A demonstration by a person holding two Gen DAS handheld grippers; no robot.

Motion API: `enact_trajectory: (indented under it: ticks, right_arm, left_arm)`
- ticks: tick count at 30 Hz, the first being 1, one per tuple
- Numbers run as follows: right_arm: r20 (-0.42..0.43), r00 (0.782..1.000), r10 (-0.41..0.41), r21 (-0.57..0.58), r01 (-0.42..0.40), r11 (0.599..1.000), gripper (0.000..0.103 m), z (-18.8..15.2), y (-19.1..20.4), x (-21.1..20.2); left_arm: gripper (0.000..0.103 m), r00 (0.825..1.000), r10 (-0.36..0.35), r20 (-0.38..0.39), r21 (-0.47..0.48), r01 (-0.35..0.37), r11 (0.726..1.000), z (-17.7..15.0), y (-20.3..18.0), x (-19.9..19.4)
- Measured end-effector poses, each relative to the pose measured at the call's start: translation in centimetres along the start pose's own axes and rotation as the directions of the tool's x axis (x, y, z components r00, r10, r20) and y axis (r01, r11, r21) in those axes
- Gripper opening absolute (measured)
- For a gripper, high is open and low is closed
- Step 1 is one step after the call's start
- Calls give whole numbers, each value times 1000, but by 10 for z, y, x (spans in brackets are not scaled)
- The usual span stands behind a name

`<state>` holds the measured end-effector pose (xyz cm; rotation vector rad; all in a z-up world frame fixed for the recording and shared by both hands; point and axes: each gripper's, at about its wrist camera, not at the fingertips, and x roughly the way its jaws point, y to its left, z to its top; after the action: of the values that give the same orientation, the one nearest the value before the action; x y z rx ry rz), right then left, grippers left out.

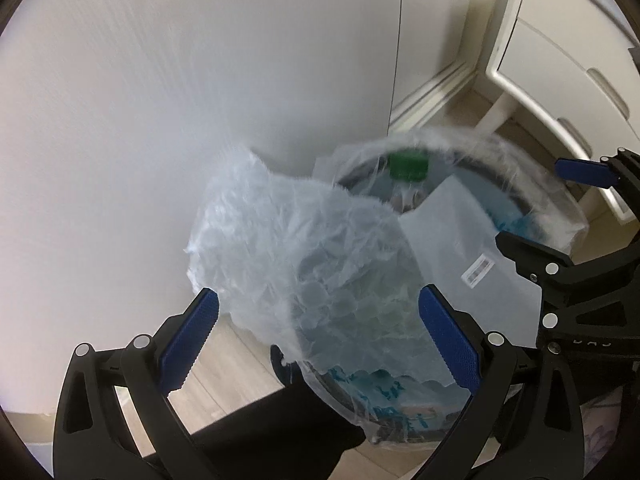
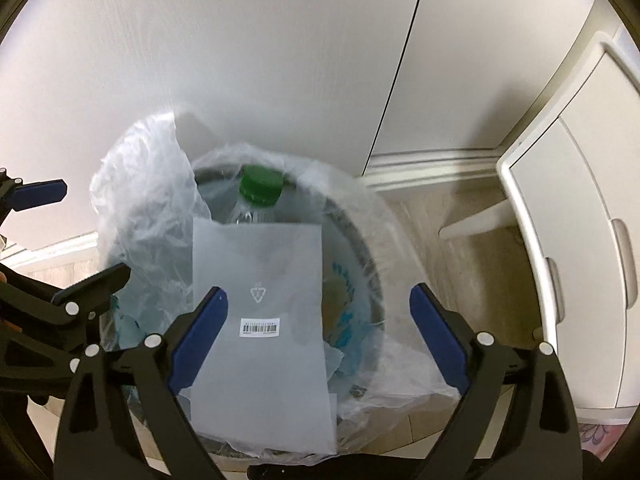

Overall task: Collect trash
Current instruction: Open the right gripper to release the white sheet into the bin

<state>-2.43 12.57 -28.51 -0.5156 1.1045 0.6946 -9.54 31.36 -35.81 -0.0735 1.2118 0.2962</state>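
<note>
Blue-padded jaws of the right gripper [image 2: 319, 332] stood wide in the lower half of the right wrist view, their pads clear of the grey plastic mailer [image 2: 262, 312] that lay between them with its barcode label facing up. That mailer rested across the mouth of the round trash bin [image 2: 370, 264] at frame centre, its far edge against a clear bottle with a green cap [image 2: 261, 187]. A thin clear liner bag [image 2: 136, 216] was draped over the bin's rim and bunched high at centre left.

In the left wrist view, the left gripper [image 1: 318, 340] likewise held its jaws wide, and the crumpled liner bag [image 1: 288, 248] billowed up between them; whether either pad touched the film could not be told. Bin, mailer [image 1: 460, 248] and green cap [image 1: 408, 166] sat right of centre, with the right gripper [image 1: 560, 216] at the right edge.

Behind the bin rose a white wall [image 2: 240, 60] with a skirting board, and a white cabinet [image 2: 580, 220] stood at the right on a wooden floor [image 2: 472, 256].
</note>
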Motion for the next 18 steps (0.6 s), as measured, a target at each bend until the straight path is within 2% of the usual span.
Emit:
enact_trajectory:
  ticks: [10, 18]
  right_arm:
    - [116, 993, -32, 35, 28, 999, 89, 1, -19, -53]
    - [217, 975, -55, 50, 46, 998, 89, 4, -38, -94]
  left_arm:
    - [97, 995, 20, 100, 8, -21, 1000, 18, -4, -41]
    - [97, 982, 18, 189, -5, -17, 1000, 38, -13, -82]
